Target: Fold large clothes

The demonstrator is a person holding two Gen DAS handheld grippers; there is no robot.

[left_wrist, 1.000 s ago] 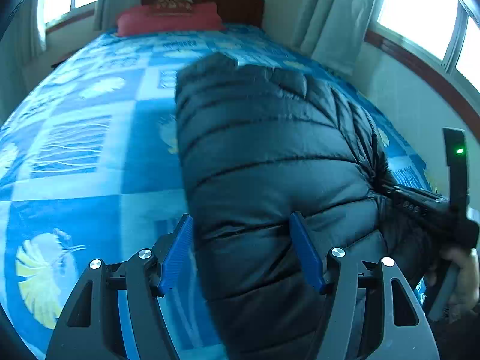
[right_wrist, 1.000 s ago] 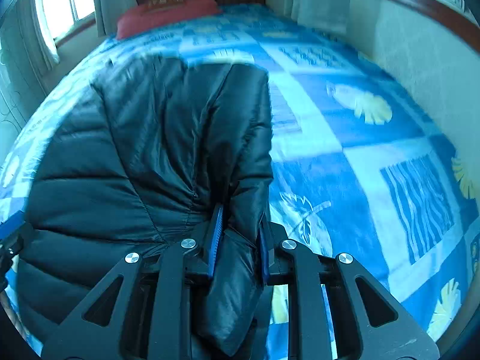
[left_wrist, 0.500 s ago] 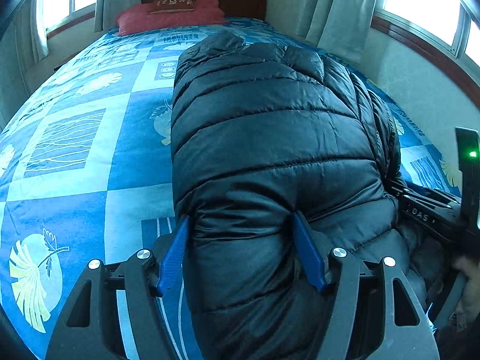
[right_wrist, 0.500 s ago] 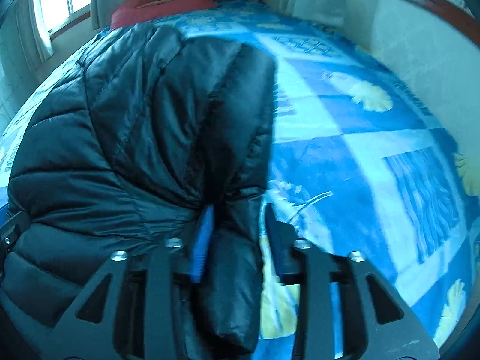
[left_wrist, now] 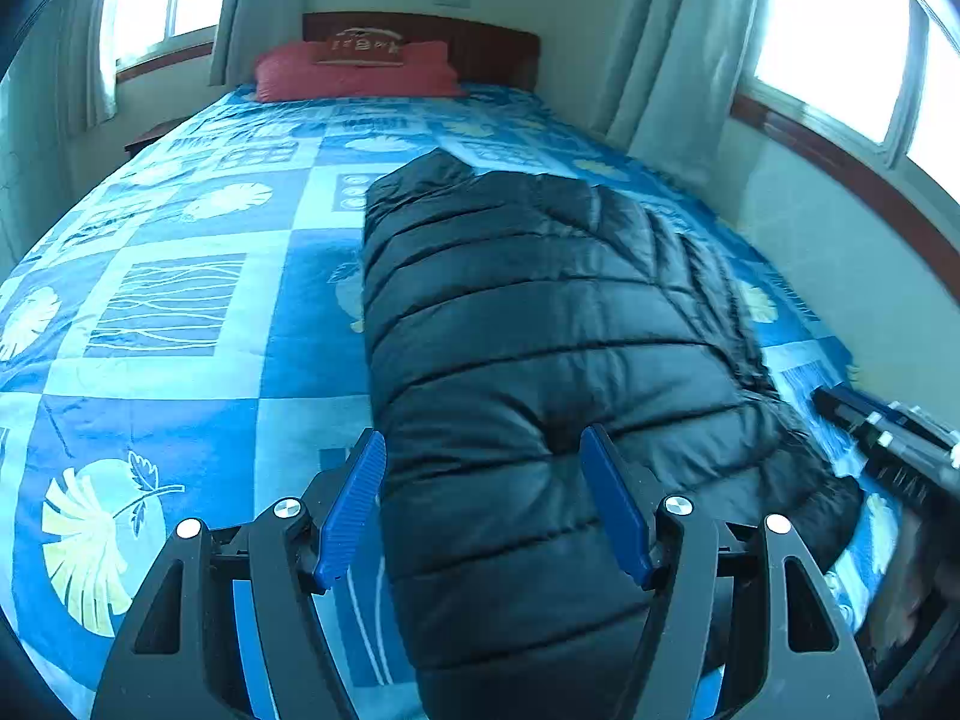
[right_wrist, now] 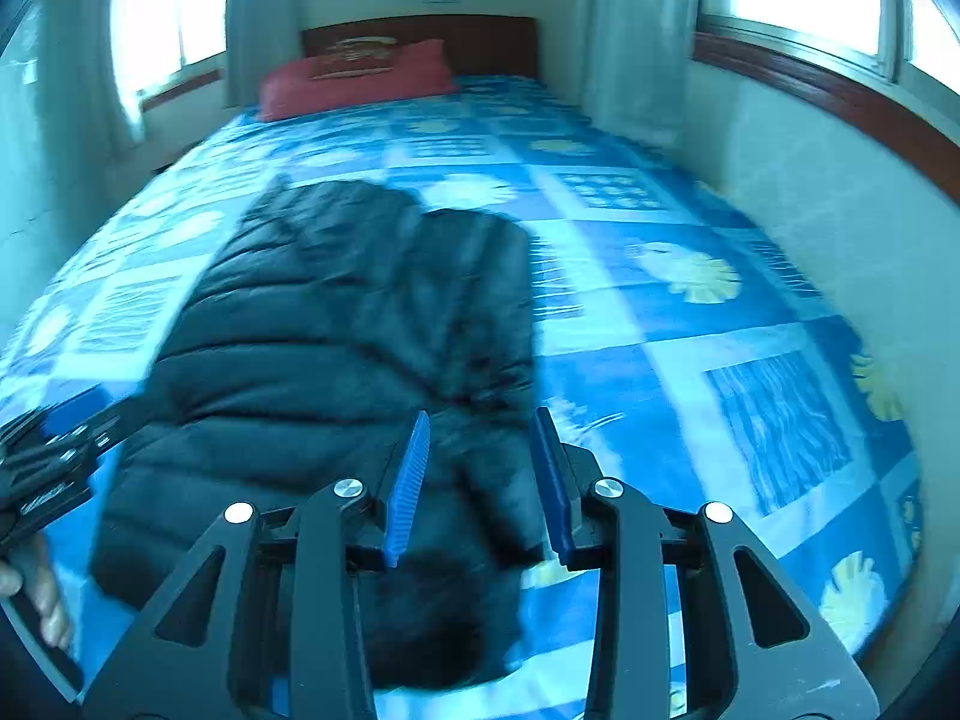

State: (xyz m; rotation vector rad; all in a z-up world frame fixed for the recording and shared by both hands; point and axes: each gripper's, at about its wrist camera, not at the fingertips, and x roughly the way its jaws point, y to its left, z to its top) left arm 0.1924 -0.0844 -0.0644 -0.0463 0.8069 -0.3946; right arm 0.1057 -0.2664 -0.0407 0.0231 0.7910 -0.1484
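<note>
A black quilted puffer jacket (left_wrist: 540,312) lies folded into a long bundle on the blue patterned bedspread (left_wrist: 180,300). My left gripper (left_wrist: 483,438) hovers open over the bundle's near end, its blue pads (left_wrist: 354,504) clear of the fabric. In the right wrist view the jacket (right_wrist: 336,324) is blurred. My right gripper (right_wrist: 482,420) hangs above the jacket's right edge with its jaws closing; the pads press on nothing. Each gripper shows in the other's view: the right gripper (left_wrist: 888,438) at the right edge, the left gripper (right_wrist: 54,462) at the left edge.
A red pillow (left_wrist: 354,69) lies against the wooden headboard (left_wrist: 492,48) at the far end. A wall (right_wrist: 810,180) runs close along the bed's right side. Curtained windows stand left and right. A hand (right_wrist: 36,594) grips the left tool.
My right gripper let go of the jacket fold it pinched and drew back and up. My left gripper also pulled back, and the jacket now lies lower and farther away on the bed.
</note>
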